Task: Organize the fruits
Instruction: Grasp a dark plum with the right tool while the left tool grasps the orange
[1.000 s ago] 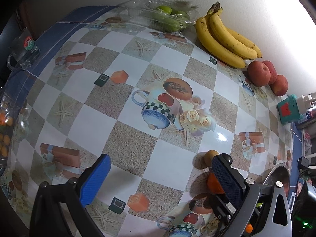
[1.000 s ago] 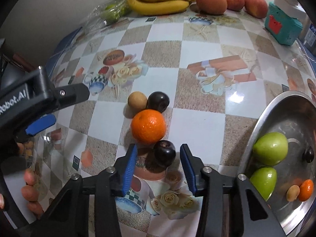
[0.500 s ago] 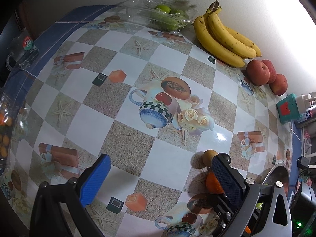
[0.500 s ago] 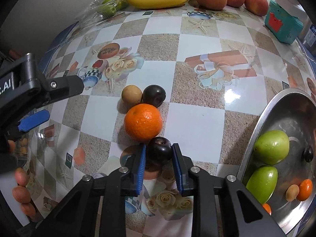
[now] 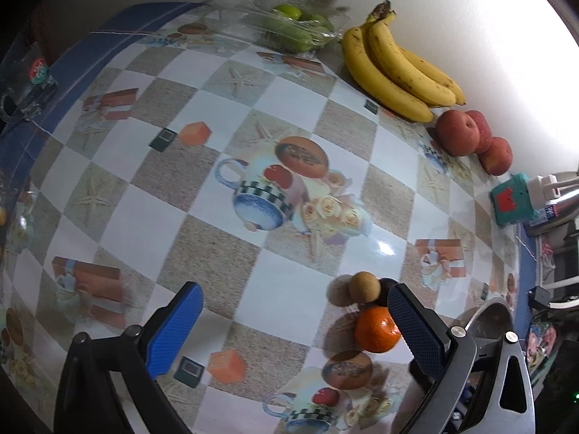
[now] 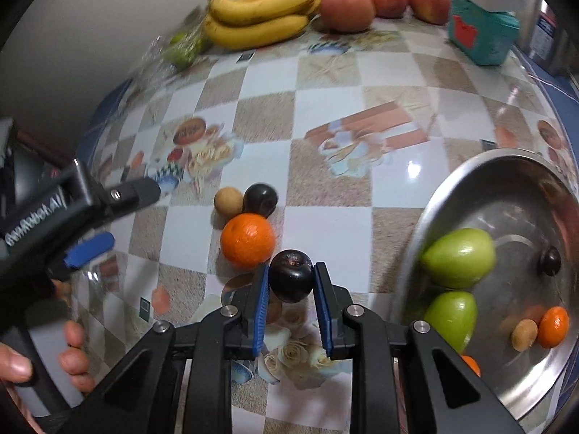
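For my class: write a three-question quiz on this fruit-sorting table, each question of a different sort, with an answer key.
1. True or false: the right gripper is shut on a dark plum.
2. Which fruit already lies in the metal bowl? A) bananas B) green apples C) peaches
3. Fill in: the left gripper stands ____, with nothing between its pads.

Key
1. True: both blue pads press its sides.
2. B: two green apples lie there; the bananas and peaches sit by the wall.
3. Open.
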The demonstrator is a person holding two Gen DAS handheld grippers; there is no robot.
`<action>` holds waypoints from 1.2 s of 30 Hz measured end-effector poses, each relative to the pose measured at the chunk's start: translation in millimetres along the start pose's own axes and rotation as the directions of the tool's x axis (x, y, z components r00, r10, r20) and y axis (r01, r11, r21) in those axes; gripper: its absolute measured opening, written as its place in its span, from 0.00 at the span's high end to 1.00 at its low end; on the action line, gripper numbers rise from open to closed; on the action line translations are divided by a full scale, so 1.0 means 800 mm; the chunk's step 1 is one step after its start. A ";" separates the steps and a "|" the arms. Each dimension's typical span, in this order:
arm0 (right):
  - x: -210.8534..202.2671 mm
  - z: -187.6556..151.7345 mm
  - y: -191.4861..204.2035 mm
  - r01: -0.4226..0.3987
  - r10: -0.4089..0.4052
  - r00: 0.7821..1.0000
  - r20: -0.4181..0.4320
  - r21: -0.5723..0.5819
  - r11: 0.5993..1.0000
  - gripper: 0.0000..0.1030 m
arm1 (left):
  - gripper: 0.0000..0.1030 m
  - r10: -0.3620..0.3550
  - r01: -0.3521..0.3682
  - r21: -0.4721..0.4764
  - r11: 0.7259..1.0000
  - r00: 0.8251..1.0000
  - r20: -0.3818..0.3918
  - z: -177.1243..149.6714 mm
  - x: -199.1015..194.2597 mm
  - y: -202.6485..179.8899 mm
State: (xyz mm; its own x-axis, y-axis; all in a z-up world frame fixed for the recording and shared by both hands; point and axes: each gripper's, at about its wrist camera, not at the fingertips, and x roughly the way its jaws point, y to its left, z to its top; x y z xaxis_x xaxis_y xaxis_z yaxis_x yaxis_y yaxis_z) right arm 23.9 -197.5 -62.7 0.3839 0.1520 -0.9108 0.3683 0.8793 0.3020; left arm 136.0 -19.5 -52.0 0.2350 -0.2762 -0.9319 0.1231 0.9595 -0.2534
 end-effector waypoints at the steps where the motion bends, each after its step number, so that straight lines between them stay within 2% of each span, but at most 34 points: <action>1: -0.006 0.000 -0.003 0.000 0.000 1.000 0.012 0.007 1.000 0.76 | 0.00 -0.008 0.008 0.000 1.000 1.000 -0.005 -0.001 0.001 -0.002; 4: -0.026 0.002 -0.018 -0.008 0.006 0.999 0.048 0.045 0.999 0.76 | 0.02 -0.028 0.028 0.007 1.000 0.999 -0.020 -0.005 0.006 -0.007; 9: -0.044 0.000 -0.035 -0.005 -0.003 0.996 0.084 0.098 0.995 0.76 | 0.15 -0.080 0.083 0.041 0.996 0.994 -0.073 -0.014 0.020 -0.028; 14: -0.057 0.000 -0.053 -0.018 0.002 0.994 0.112 0.143 0.990 0.76 | 0.23 -0.082 0.093 0.102 0.990 0.991 -0.110 -0.026 0.035 -0.054; 19: -0.057 -0.001 -0.063 -0.021 0.001 0.993 0.115 0.172 0.985 0.76 | 0.31 -0.109 0.126 0.113 0.986 0.984 -0.142 -0.033 0.047 -0.069; 23: -0.059 -0.001 -0.064 -0.026 0.004 0.993 0.121 0.179 0.983 0.76 | 0.40 -0.084 0.104 0.135 0.985 0.986 -0.146 -0.035 0.053 -0.076; 30: -0.059 -0.001 -0.064 -0.029 0.007 0.993 0.120 0.183 0.983 0.76 | 0.55 -0.089 0.112 0.132 0.985 0.982 -0.165 -0.039 0.060 -0.079; 36: -0.058 -0.001 -0.064 -0.036 0.014 0.993 0.119 0.184 0.982 0.76 | 0.59 -0.108 0.128 0.111 0.986 0.980 -0.169 -0.038 0.060 -0.077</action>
State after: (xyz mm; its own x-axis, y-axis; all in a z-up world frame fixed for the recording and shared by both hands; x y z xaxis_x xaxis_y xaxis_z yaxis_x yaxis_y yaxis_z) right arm -13.4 -249.2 -36.3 0.4873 0.1098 -0.8663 0.5037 0.7751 0.3816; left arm 110.2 -89.7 -88.8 0.0535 -0.3650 -0.9295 0.2586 0.9041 -0.3402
